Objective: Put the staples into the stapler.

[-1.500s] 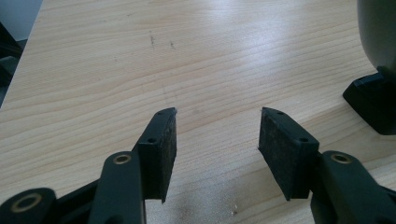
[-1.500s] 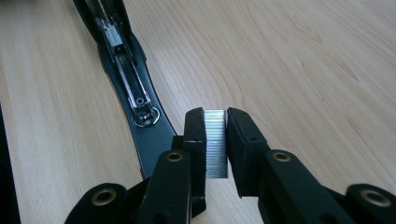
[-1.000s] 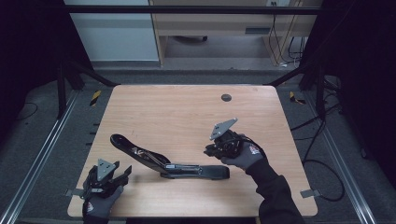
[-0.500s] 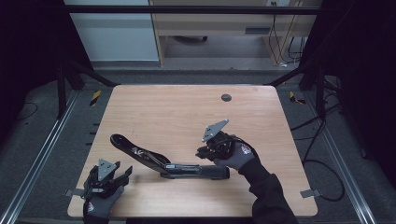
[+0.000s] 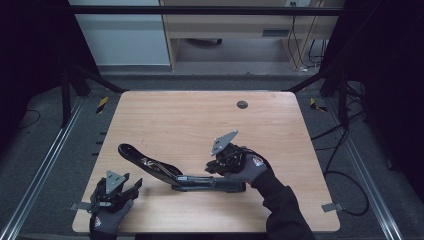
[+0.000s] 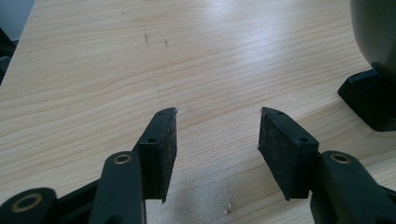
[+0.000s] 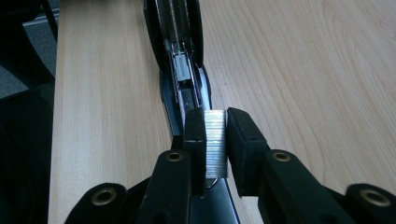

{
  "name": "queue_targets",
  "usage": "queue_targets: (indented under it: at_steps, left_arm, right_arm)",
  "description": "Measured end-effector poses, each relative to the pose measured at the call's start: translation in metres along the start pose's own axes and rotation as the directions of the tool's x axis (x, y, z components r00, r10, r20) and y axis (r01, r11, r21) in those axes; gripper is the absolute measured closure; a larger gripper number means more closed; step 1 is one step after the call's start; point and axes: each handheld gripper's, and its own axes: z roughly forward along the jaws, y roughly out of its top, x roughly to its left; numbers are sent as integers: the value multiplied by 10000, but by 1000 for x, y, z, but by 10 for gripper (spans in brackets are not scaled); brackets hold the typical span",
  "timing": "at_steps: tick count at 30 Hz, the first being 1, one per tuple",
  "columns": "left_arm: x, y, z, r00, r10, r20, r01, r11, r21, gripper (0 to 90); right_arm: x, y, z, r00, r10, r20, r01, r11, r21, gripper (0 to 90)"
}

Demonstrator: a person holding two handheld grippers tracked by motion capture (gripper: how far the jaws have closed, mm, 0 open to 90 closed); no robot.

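A long black stapler (image 5: 165,172) lies swung open on the wooden table (image 5: 175,115), its metal staple channel (image 7: 180,56) facing up. My right gripper (image 5: 214,167) hovers over the stapler's right half. In the right gripper view that gripper (image 7: 215,116) is shut on a silver strip of staples (image 7: 215,140), held just above the channel's near end. My left gripper (image 5: 131,187) rests near the table's front left corner. Its jaws (image 6: 217,135) stand open over bare wood with nothing between them, and part of the stapler (image 6: 373,56) shows at the right.
A round cable hole (image 5: 242,104) sits in the table's far right part. Metal frame rails (image 5: 45,165) run along both sides of the table, with cables (image 5: 345,175) on the floor to the right. A cabinet (image 5: 120,35) stands beyond the far edge.
My right gripper has moved left and a little down with the staple strip, coming over the open stapler. The left gripper has stayed put.
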Motion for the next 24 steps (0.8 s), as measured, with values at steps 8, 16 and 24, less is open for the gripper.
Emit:
queue_targets:
  at_steps: [8, 16, 24]
  left_arm:
    - [0, 0, 0, 10000, -4, 12, 4, 10000, 7, 464]
    - [0, 0, 0, 10000, -18, 31, 18, 10000, -1, 464]
    - [0, 0, 1, 10000, -30, 53, 30, 10000, 13, 464]
  right_arm:
    - [1, 1, 6, 9996, -151, -225, 155, 9998, 154, 782]
    - [1, -1, 15, 9987, -340, -386, 350, 9990, 269, 782]
    - [1, -3, 21, 9980, -388, -503, 404, 9987, 316, 781]
